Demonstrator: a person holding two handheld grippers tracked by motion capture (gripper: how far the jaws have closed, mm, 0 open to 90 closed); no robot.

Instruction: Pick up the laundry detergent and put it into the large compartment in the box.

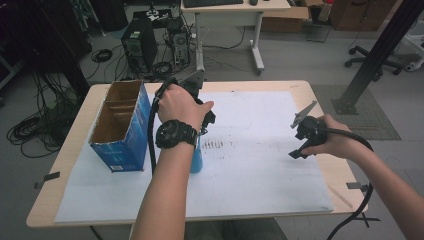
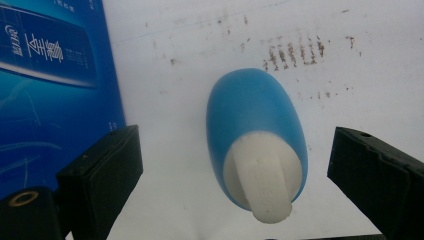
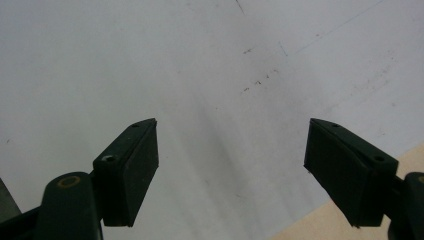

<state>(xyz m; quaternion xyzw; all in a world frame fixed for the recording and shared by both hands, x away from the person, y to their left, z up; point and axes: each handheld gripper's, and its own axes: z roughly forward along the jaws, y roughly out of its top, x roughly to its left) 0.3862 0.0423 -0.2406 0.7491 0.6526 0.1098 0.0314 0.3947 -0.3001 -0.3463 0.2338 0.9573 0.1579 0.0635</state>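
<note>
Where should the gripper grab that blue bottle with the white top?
Probably around the blue bottle's wide body, just below the white cap. It stands upright beside the blue box, and the left gripper already hangs above it, jaws open on either side. So come straight down; the narrow cap gives less to hold.

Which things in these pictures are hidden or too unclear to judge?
- Blue bottle: in the high view, the left hand and forearm cover most of it.
- Left gripper: jaws open around the bottle; contact unclear.
- Blue box: its bottom is hidden by its walls; print too small.
</note>
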